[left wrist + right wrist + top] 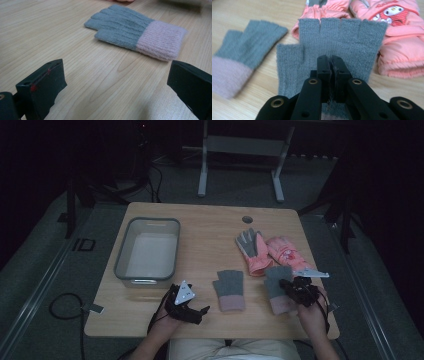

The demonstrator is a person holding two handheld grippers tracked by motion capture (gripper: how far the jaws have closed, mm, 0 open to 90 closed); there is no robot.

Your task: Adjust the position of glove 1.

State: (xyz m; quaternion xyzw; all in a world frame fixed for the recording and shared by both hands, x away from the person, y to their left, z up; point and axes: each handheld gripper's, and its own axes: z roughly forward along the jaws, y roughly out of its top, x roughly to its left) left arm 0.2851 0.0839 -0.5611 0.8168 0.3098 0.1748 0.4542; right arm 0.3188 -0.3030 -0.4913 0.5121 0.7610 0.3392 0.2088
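The right-hand grey knit glove (pixel 332 45) is the thing in hand: it is lying on the wooden table (pixel 210 227) near the front edge, just in front of the pink padded gloves (pixel 272 252) and overlapping their near edge, and the right gripper (pixel 331 66) is pinching it, jaws drawn together on the knit of the palm above the pink cuff, fingers of the glove spreading flat and pointing away from the person. So the step in hand reads as the grasp and start of the pick-up of this glove. Its twin, the second grey glove with pink cuff (pixel 136 31), is lying flat just to the left of the held glove, apart from it, untouched. The left gripper (pixel 192 307) is hovering low to the left of that twin, jaws standing wide apart with nothing between them, only bare table. Further left of the held glove, well apart, the grey bin (pixel 147 251) is sitting empty. Next move, as a judgement: lifting the pinched glove clear of the pink pair without dragging them, then carrying it left, probably to the bin or onto its twin; the grip is taking only a thin fold, so the limp knit could be slipping out on a fast lift
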